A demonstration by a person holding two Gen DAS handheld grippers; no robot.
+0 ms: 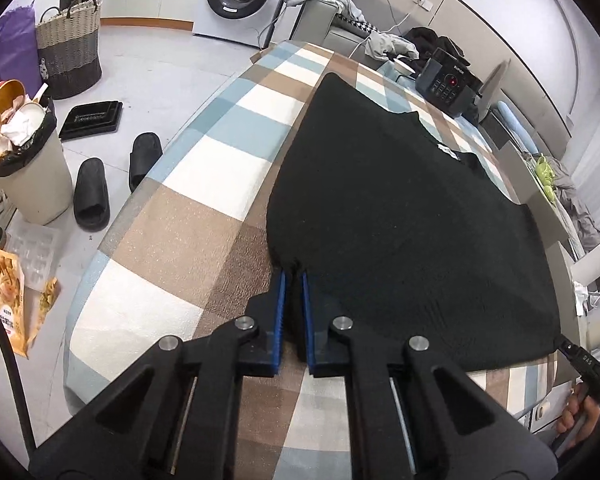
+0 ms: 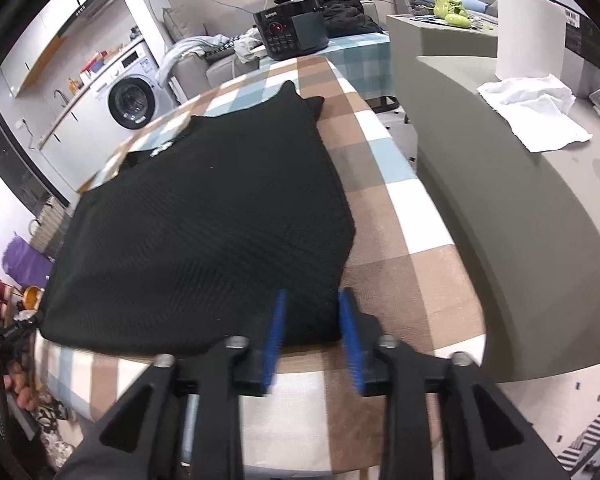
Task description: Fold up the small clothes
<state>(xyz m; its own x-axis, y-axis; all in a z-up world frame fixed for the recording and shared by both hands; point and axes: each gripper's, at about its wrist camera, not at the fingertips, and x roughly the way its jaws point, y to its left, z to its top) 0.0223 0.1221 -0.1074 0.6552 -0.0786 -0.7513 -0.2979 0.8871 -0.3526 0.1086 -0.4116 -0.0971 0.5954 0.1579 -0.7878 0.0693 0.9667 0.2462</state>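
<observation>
The black garment [image 1: 400,200] lies flat on the checked table cover [image 1: 188,216], spread out ahead of both pairs of fingers, w/ its collar label at the far end. No fold is visible yet, so I judge the task is at the start: corners are being taken, all folds are left.

The left gripper [image 1: 293,276] has its 2 blue pads pressed together, pinching the near left corner of the garment right at the tips. The right gripper [image 2: 313,300] has its pads spread; the near right corner lies between them, but they do not press it, so this side is not held.

Ahead of the fingers, beyond the garment, stands a black cooker [image 2: 290,34]. To the right of the right fingers is a grey counter [image 2: 500,200] w/ a white cloth [image 2: 536,112]. Left of the left fingers, on the floor: 2 black slippers [image 1: 92,192] and a full waste bin [image 1: 28,168]. Nothing stands on the garment itself, the way looks free.
</observation>
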